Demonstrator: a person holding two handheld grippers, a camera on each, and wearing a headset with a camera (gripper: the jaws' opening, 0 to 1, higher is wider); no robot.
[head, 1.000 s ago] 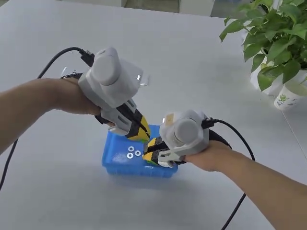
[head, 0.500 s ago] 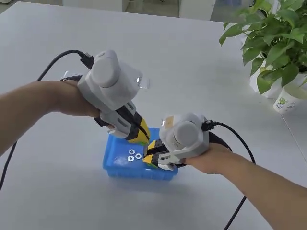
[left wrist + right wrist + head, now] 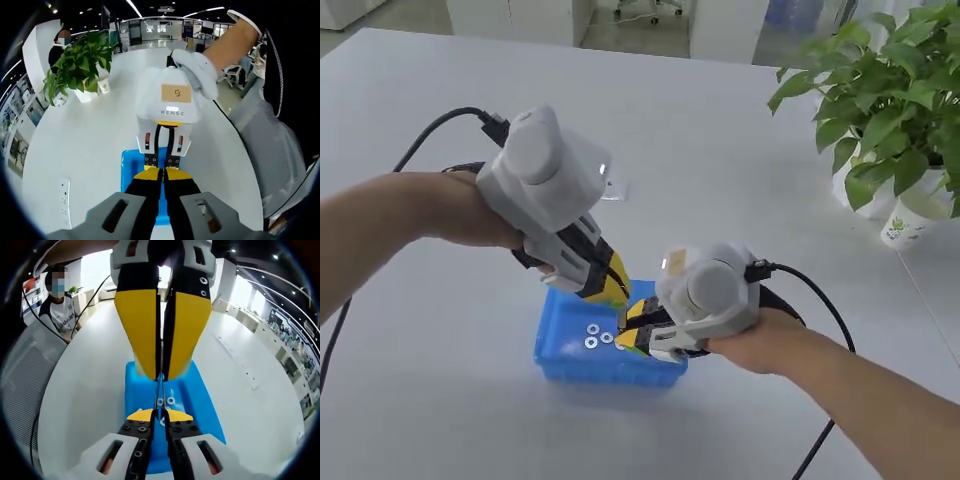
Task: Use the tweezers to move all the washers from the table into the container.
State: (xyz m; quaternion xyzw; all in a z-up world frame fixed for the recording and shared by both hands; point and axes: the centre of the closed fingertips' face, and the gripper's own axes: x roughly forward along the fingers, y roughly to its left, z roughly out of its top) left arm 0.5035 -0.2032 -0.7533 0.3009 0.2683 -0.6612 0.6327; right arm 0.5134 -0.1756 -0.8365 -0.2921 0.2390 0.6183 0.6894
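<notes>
Jaws of the left gripper [image 3: 616,291] are pinched together on the tweezers [image 3: 160,390], the right gripper [image 3: 633,338] is closed on them nearer the container [image 3: 610,368], three washers [image 3: 592,329] lie inside it; versus 1 s ago both grippers sit unchanged over it, so no new transfer.

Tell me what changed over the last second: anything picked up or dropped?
Nothing visibly changed. The head view as a whole shifted, so the camera moved. The left gripper is shut on the tweezers over the container, the right gripper meets it there, and three washers lie inside as before.
</notes>
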